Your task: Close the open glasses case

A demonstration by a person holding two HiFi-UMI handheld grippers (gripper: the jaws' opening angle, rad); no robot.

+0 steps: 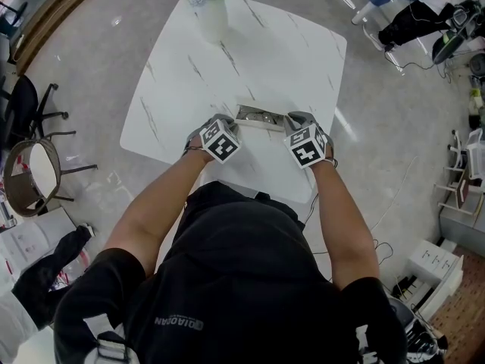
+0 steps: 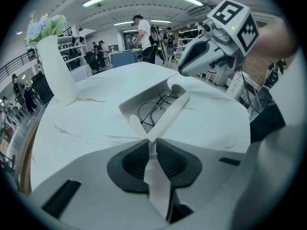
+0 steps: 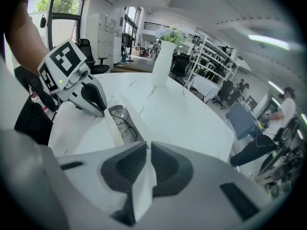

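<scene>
A white glasses case [image 1: 260,117] lies open near the front edge of the white marble table [image 1: 227,67], with dark-rimmed glasses [image 2: 154,108] inside. Its thin white lid flap [image 2: 169,115] stands up from the tray and runs between both grippers. My left gripper [image 1: 235,126] is shut on the flap's left end, which shows pinched between the dark pads [image 2: 135,160]. My right gripper [image 1: 289,124] is shut on the other end [image 3: 144,176]. Each gripper appears in the other's view: the right gripper [image 2: 188,67] and the left gripper [image 3: 98,108]. The glasses [image 3: 122,123] also show beside the flap.
A white vase of flowers [image 1: 210,10] stands at the table's far edge, and shows as the vase [image 2: 55,73] and vase [image 3: 161,63] in the gripper views. A chair [image 1: 34,174] is at the left on the floor. People stand far off in the room.
</scene>
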